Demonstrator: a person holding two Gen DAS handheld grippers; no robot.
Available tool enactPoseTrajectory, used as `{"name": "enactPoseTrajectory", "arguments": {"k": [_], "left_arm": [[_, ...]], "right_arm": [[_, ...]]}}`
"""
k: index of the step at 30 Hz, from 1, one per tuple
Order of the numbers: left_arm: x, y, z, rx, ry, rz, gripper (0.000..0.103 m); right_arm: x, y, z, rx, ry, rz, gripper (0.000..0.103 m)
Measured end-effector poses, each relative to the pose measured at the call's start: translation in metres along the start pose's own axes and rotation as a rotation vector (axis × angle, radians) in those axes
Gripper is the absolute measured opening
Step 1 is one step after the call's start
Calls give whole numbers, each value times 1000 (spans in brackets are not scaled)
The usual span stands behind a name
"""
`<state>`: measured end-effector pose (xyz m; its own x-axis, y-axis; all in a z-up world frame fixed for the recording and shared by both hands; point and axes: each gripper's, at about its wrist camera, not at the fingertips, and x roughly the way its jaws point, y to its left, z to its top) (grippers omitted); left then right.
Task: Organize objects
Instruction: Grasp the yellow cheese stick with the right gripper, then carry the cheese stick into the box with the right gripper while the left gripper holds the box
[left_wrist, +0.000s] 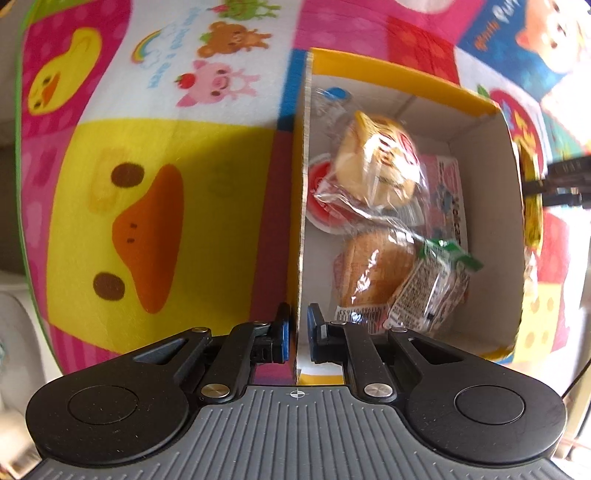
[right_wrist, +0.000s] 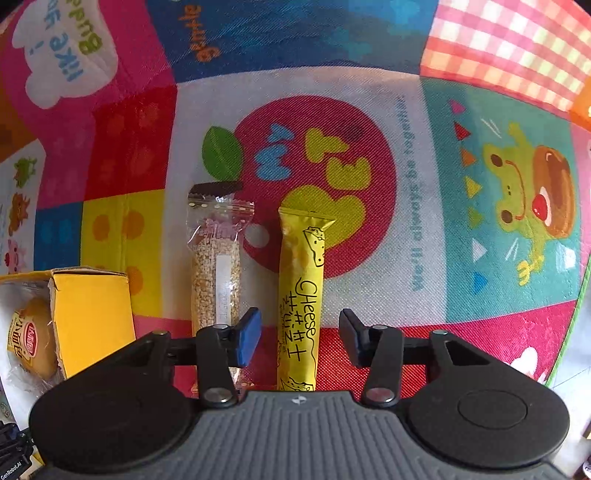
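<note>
Yellow cheese stick (right_wrist: 299, 295) lies on the mat (right_wrist: 424, 229) between our right gripper (right_wrist: 300, 338)'s half-open jaws; closing off-centre could nudge the neighbouring grain bar (right_wrist: 216, 273). Our left gripper (left_wrist: 297, 332) pinches the box (left_wrist: 301, 206) wall.

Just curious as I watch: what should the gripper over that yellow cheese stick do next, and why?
Probably close the right gripper on the cheese stick: the packet lies between its open fingers, untouched, while the left gripper pinches the yellow box wall.

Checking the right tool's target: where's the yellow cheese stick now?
Right wrist view: the cheese stick lies on the mat between the right tool's open fingers, with the sesame bar at its left.
</note>
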<state>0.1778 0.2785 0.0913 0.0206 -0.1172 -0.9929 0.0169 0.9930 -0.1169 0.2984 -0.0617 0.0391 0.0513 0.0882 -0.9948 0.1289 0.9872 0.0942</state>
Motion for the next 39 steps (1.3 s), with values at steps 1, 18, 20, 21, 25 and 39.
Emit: {"name": "enactPoseTrajectory", "arguments": {"k": [1, 18, 20, 21, 25, 39], "left_arm": [[0, -2, 1, 18, 4, 7, 12], [6, -7, 4, 106, 0, -11, 12], [4, -5, 1, 118, -6, -24, 12], [3, -4, 0, 124, -9, -30, 12], [3, -2, -1, 169, -14, -52, 12], [-4, 9, -19, 330, -48, -124, 13]], "right_arm": [[3, 3, 0, -14, 3, -5, 43], [-21, -20, -66, 74, -2, -61, 24], [-30, -22, -84, 100, -5, -70, 24], [-35, -22, -94, 117, -7, -72, 24], [-59, -25, -137, 165, -23, -54, 24], [-102, 73, -270, 243, -34, -1, 24]]}}
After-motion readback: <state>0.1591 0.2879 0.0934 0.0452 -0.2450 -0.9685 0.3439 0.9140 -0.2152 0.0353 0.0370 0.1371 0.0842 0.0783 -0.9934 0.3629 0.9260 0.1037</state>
